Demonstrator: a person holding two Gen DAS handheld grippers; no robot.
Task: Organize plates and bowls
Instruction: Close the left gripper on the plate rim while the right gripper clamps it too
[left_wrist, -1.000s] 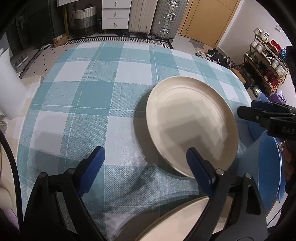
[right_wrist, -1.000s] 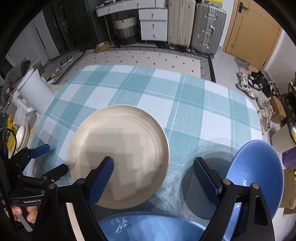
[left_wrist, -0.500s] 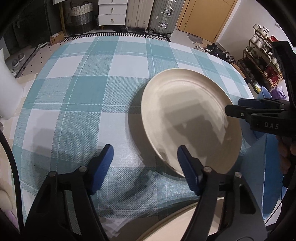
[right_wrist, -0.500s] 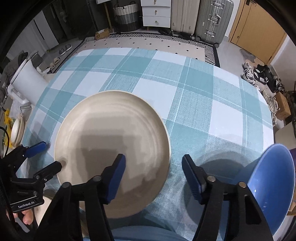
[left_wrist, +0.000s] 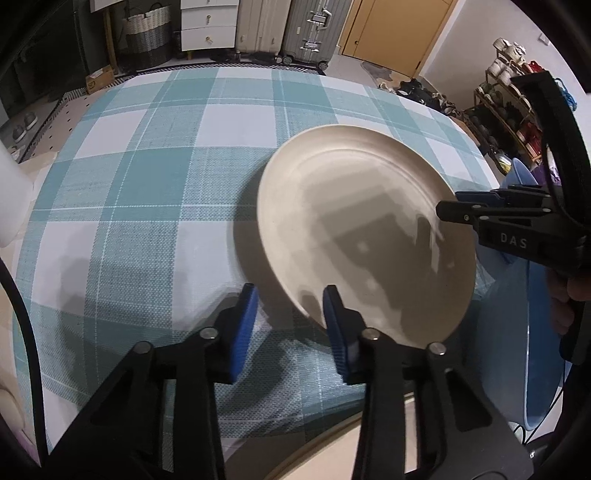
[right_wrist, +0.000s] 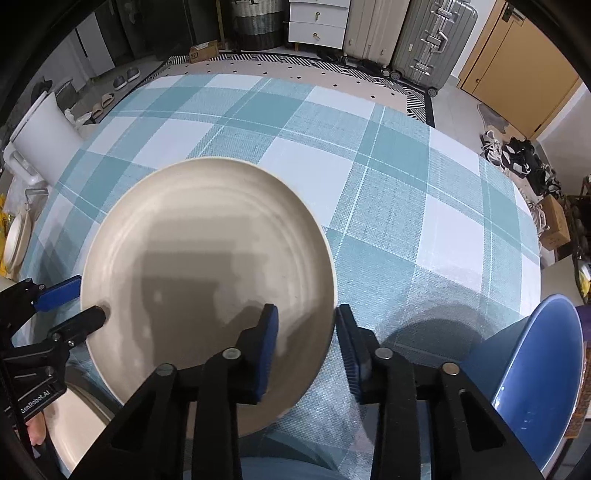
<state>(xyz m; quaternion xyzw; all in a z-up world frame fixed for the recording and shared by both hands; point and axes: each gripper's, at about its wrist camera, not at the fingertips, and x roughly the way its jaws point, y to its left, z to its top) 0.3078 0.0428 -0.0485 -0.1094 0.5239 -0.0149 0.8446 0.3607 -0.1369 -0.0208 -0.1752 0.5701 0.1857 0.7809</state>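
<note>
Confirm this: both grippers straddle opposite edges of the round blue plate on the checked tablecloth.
Wrong colour. The round plate that the left gripper and right gripper straddle is beige, as the right wrist view shows; it lies on the checked tablecloth.

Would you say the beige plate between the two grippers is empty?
Empty: the beige plate shows only bare surface and gripper shadows in both wrist views.

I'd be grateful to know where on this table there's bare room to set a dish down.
The checked tablecloth lies bare beyond the beige plate to the far edge, and between that plate and the blue bowl. The near edge is crowded: both grippers flank the plate, with another beige plate below.
</note>
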